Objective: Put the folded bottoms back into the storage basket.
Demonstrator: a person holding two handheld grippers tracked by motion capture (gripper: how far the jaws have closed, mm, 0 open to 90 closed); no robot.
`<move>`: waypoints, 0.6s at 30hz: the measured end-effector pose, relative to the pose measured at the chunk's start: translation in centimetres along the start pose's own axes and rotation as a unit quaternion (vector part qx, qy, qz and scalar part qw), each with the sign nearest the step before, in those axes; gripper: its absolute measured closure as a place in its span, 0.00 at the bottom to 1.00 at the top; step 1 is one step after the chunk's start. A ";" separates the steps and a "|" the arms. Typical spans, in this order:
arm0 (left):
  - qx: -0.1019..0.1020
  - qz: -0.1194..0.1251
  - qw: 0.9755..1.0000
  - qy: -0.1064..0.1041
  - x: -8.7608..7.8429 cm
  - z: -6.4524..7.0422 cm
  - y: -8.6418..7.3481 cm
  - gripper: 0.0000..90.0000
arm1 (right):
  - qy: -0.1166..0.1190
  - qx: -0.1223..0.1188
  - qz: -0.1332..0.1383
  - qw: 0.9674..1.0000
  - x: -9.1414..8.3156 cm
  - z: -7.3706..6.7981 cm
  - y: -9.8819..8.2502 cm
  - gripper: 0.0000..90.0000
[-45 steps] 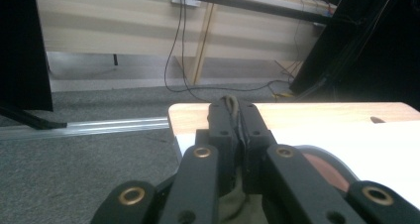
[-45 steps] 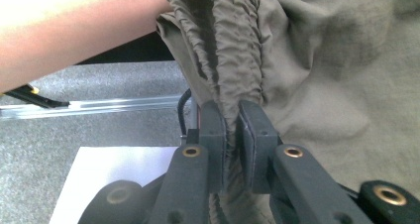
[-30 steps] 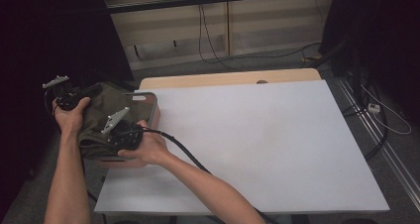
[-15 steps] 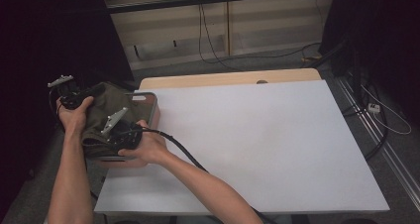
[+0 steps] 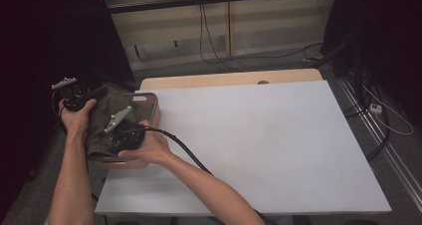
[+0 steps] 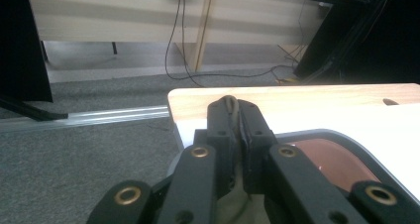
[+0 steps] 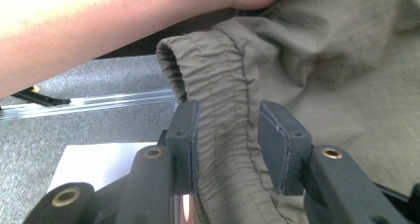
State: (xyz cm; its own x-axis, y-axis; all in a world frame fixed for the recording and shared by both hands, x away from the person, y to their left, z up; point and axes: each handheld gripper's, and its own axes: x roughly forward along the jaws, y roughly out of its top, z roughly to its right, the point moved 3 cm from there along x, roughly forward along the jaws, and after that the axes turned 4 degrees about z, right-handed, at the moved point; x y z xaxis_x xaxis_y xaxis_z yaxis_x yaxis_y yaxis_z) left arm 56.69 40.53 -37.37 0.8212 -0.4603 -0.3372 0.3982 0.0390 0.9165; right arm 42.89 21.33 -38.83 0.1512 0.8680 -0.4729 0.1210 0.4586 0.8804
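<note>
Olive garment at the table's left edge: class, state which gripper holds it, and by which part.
The left gripper pinches a fold of the olive garment. The right gripper has just been opening; the elastic waistband lies loose between its fingers.

garment (image 7: 317,70): olive-drab (plain weave) | tray (image 5: 152,103): grey rim, reddish-brown inside | table (image 5: 278,150): white | jaws: black

Lab: bare table (image 5: 278,150), trailing cables (image 5: 214,46)

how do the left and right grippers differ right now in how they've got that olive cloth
The left gripper is shut, pinching a thin edge of the olive cloth; the right gripper has just been opening, its jaws standing apart around the elastic waistband. Both are over the tray at the table's left edge.
</note>
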 end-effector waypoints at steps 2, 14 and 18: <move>-0.001 -0.005 1.000 0.003 0.2 0.0 -0.2 0.94 | 0.000 0.003 0.006 1.000 -0.3 0.1 -0.1 0.63; -0.001 -0.019 0.999 0.039 -1.0 -0.7 -1.0 0.57 | -0.008 0.023 0.029 0.999 -2.6 0.5 -1.5 0.46; 0.002 -0.031 0.998 0.047 -2.0 -1.1 -1.2 0.48 | -0.015 0.028 0.035 0.999 -3.5 0.5 -1.9 0.38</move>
State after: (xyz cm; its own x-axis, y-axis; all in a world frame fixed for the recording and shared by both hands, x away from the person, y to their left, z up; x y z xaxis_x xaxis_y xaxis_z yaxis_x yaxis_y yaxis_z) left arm 55.03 42.35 -38.06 0.8299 -0.3759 -0.4122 0.4484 0.0101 0.8938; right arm 42.60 17.37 -38.88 0.1909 0.8914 -0.4112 0.1634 0.3841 0.9087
